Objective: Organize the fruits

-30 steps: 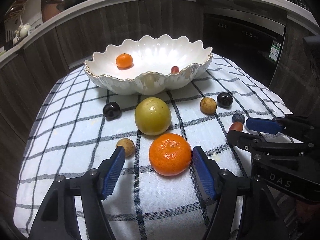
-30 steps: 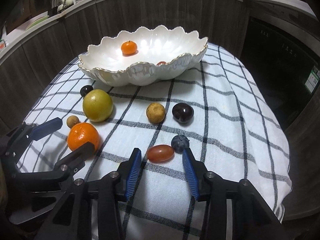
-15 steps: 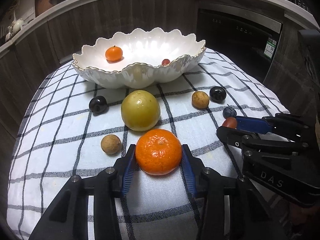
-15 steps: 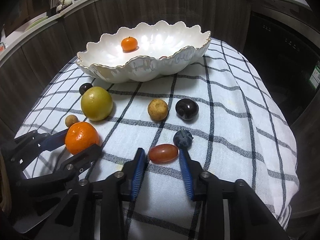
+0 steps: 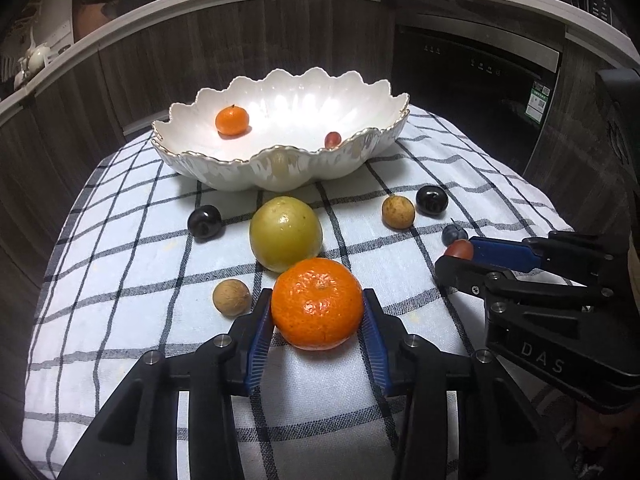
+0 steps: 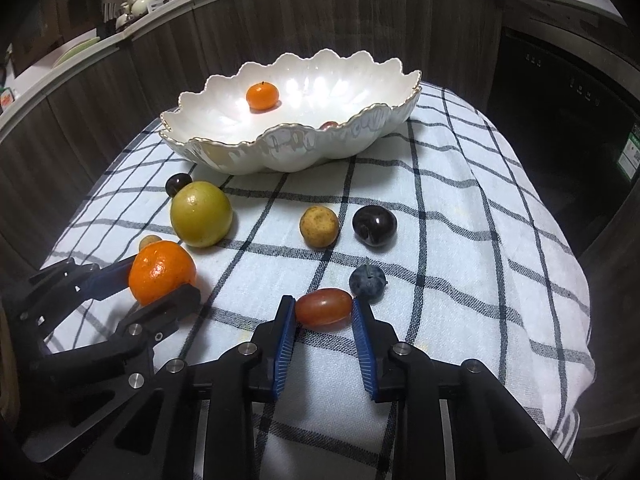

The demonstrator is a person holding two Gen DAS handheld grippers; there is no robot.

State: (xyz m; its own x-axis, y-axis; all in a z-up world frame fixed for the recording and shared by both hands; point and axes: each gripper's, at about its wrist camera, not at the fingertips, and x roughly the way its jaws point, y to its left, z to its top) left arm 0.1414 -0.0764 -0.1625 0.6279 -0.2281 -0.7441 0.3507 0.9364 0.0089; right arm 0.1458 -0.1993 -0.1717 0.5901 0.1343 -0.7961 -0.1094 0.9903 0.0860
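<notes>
Dark wood cabinets curve behind our checked cloth (image 6: 460,208), which covers the table. At its near edge we see a red grape (image 6: 324,307), its long axis lying left to right, straight across the right gripper (image 6: 323,314). Both blue pads (image 6: 285,336) press on its ends, after those jaws have just been closing. A blueberry (image 6: 367,282) sits just beyond, at the far right of the grape. To the left, the big mandarin (image 5: 317,303) sits stem up between the pads of the left gripper (image 5: 318,322), clamped on both sides. Just beyond it lies a green fruit (image 5: 285,233), with a small brown one (image 5: 231,297) at the left. Farther off stands the white bowl (image 5: 224,168), holding a small mandarin (image 5: 232,120).
</notes>
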